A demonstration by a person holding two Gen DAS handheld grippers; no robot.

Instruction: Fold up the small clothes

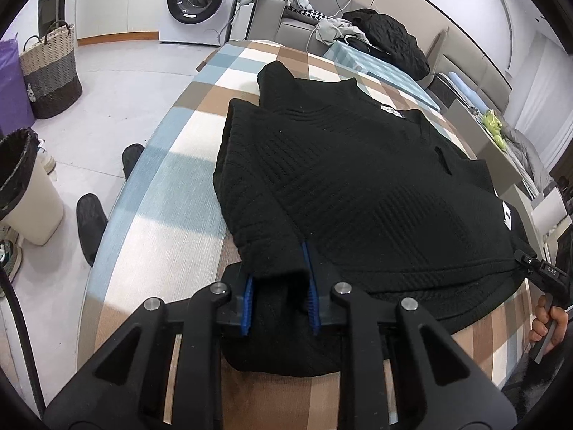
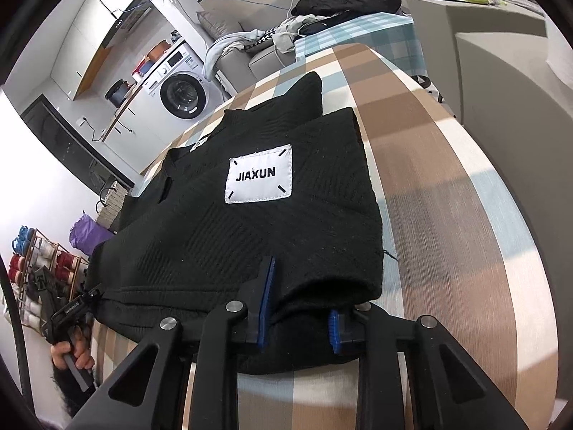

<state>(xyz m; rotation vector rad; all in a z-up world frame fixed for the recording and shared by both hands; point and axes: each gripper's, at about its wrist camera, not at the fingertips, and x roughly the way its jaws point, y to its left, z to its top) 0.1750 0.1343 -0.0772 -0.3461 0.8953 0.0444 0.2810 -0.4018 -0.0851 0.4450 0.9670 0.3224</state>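
**Hem corners pinched, fold pending**

Black sweater (image 1: 358,186) lies flat across the middle of the plaid desk (image 1: 161,186). Your left gripper (image 1: 281,304) and right gripper (image 2: 299,322) each have their fingers clamped on a bottom corner. Lift unevenly and the thick knit could slip out or the tucked sleeves spill open.

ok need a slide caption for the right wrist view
Right gripper shut on the near hem of a black sweater with a JIAXUN patch, lying on a plaid table.
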